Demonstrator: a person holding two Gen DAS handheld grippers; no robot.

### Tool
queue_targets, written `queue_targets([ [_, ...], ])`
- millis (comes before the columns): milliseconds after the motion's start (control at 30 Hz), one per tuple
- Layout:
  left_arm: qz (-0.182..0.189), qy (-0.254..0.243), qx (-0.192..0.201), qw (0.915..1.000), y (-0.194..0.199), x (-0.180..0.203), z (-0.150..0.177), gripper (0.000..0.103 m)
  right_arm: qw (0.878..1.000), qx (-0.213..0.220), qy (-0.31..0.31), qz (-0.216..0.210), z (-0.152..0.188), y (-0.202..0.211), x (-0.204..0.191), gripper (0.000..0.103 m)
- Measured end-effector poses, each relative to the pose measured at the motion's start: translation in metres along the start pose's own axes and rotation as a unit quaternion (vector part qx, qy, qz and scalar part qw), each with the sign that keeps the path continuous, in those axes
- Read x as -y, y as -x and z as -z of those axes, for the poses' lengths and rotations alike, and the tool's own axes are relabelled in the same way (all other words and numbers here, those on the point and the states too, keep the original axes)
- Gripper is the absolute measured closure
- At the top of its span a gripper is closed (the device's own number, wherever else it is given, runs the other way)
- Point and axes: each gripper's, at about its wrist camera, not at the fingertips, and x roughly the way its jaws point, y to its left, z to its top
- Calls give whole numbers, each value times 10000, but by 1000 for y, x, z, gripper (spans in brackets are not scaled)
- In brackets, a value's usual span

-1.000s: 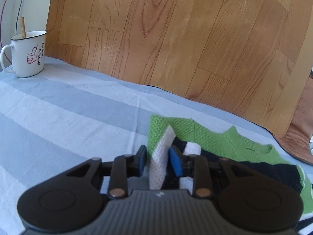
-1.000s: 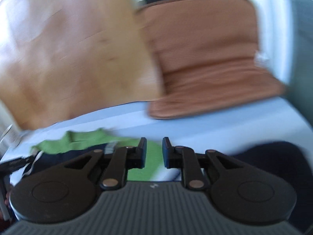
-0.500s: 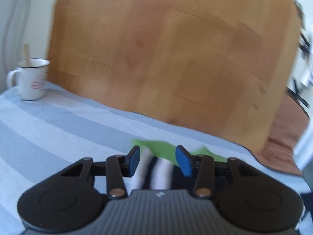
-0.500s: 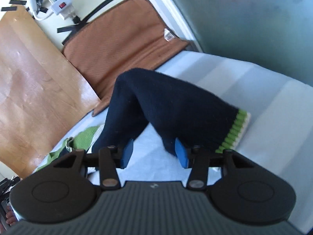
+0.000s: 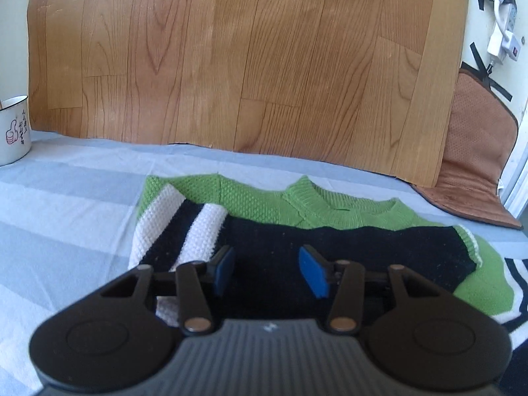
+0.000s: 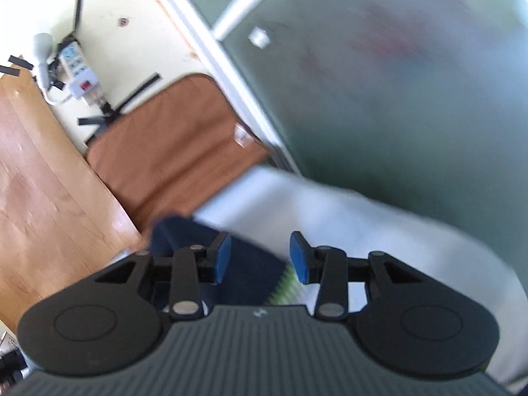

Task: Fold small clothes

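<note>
Mug (image 5: 13, 130), contents hidden.

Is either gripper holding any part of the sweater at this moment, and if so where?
Neither holds anything. The left gripper is opening above the sweater; the right gripper stands open over its sleeve.

Left gripper (image 5: 266, 270): jaws opening, nothing pinched, angled downward. Right gripper (image 6: 260, 258): jaws apart, empty, tilted slightly down.

A white mug (image 5: 13, 130) stands beside the wood-grain board (image 5: 247, 59).
</note>
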Motion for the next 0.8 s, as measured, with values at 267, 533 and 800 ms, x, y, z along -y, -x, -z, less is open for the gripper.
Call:
queue_targets([
  [267, 17, -82, 0, 10000, 0, 0, 1, 58, 9996, -215, -54, 186, 10, -26, 13, 56],
  [533, 13, -137, 3, 9999, 1, 2, 1, 58, 9997, 113, 177, 107, -21, -11, -8, 99],
  [800, 257, -37, 222, 9994, 9, -4, 2, 57, 9930, 192, 413, -1091, -113, 26, -104, 99],
])
